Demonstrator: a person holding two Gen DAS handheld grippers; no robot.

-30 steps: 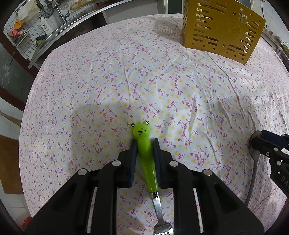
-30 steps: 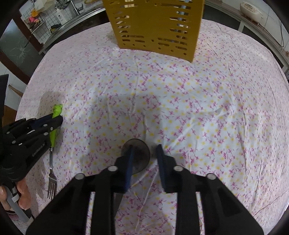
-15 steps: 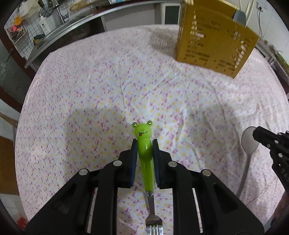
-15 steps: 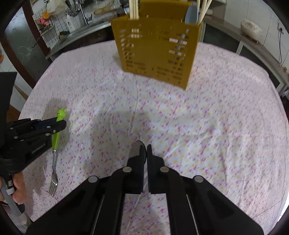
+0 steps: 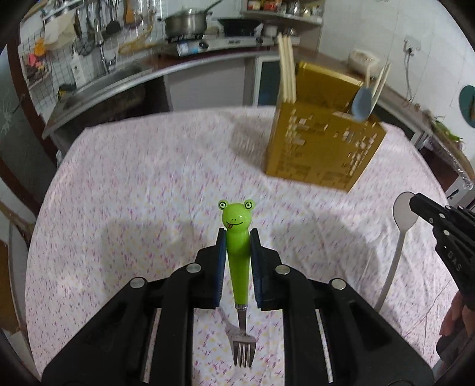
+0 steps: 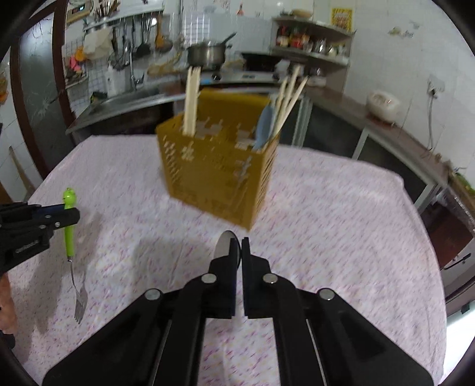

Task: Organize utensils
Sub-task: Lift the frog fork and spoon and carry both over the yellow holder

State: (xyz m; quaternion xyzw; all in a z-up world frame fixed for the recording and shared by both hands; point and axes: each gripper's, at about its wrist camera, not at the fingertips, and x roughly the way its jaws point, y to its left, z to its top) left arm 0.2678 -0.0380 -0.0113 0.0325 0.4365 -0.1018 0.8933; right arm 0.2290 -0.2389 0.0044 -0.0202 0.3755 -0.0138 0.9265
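Observation:
My left gripper [image 5: 236,237] is shut on the green frog-headed handle of a fork [image 5: 238,267]. The fork's tines hang down toward me, above the cloth. In the right wrist view the same fork [image 6: 69,234] dangles from the left gripper [image 6: 74,215]. My right gripper [image 6: 240,248] is shut on the bowl of a metal spoon [image 6: 223,245]. The left wrist view shows that spoon [image 5: 400,213] with its handle hanging below the right gripper [image 5: 415,205]. A yellow slotted utensil holder [image 6: 216,181] stands beyond both grippers.
The holder [image 5: 317,151] contains pale chopsticks [image 6: 191,101] and a light blue spoon [image 6: 264,127]. A floral cloth [image 6: 341,225] covers the table. A kitchen counter with a sink, a pot [image 5: 185,23] and hanging tools runs behind it. A person's hand [image 5: 454,320] shows at the right edge.
The right jaws closed on the spoon's bowl. Both grippers rose and tipped upward, lifting fork and spoon off the cloth. The holder's top and the kitchen came into view.

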